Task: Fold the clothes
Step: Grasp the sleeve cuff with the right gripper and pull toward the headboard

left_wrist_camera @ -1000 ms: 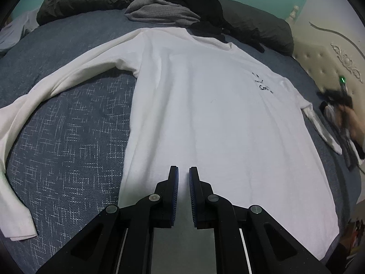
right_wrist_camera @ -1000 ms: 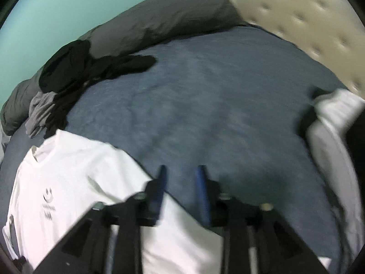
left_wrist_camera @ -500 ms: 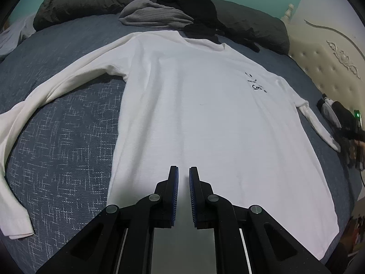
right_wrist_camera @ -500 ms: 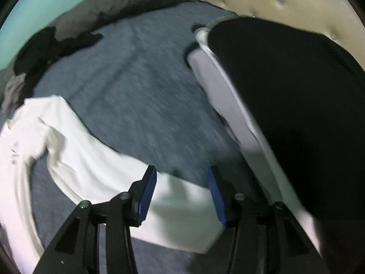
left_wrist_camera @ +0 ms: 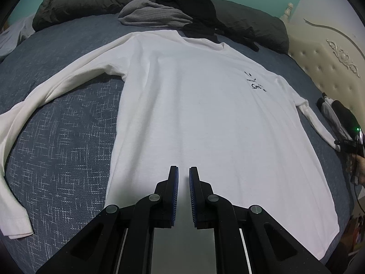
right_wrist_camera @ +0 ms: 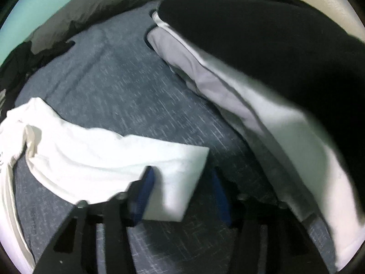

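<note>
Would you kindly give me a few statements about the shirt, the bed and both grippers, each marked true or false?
1. The white long-sleeved shirt lies spread flat on the blue bedspread. True.
2. The right gripper is clamped shut on the cuff. False: its jaws stand open around the sleeve cuff.
3. The left gripper holds the hem. False: its nearly closed fingers hold nothing.
4. A grey garment lies beyond the collar. True.
5. The shirt is plain. False: it bears a small black print.
</note>
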Demonstrator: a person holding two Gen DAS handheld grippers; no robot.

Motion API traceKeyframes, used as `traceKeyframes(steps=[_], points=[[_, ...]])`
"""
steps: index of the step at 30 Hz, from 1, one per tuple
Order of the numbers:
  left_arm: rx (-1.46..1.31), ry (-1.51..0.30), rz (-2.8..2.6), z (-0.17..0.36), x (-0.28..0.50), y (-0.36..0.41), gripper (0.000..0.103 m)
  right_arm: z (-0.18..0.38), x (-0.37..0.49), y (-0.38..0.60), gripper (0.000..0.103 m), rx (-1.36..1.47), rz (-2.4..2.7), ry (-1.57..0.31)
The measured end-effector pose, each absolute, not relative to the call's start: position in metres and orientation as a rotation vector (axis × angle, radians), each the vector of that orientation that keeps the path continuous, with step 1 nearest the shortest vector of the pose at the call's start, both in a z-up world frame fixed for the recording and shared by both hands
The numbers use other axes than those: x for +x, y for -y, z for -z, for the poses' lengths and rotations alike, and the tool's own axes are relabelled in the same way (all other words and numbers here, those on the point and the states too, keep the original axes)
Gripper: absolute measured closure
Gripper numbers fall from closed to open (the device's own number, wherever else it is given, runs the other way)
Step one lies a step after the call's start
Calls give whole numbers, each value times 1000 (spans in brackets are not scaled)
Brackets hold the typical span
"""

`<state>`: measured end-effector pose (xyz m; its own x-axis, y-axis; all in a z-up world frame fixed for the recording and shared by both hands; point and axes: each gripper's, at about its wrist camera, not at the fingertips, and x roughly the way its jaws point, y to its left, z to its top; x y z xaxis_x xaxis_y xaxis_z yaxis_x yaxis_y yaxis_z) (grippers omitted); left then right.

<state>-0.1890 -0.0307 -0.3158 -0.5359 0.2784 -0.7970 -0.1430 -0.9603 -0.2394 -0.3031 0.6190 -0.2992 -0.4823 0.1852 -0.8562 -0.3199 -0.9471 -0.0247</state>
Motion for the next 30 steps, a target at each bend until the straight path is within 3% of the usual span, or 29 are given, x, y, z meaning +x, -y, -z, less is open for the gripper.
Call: traceKeyframes(steps=[1, 3, 18, 30], points=[[-1363, 212, -2551, 316, -189, 31, 93, 297, -304, -615, 92, -1391, -2472, -161], [-1366, 211, -2551, 317, -190, 30, 93, 289, -306, -607, 99, -1366, -2498, -118], [-1369, 187, -2548, 318, -191, 25, 93, 188, -334, -626, 100, -1019, -2578, -10], [-1390, 147, -2548, 324, -192, 22, 93, 179, -396, -628, 100, -1055, -2487, 194]])
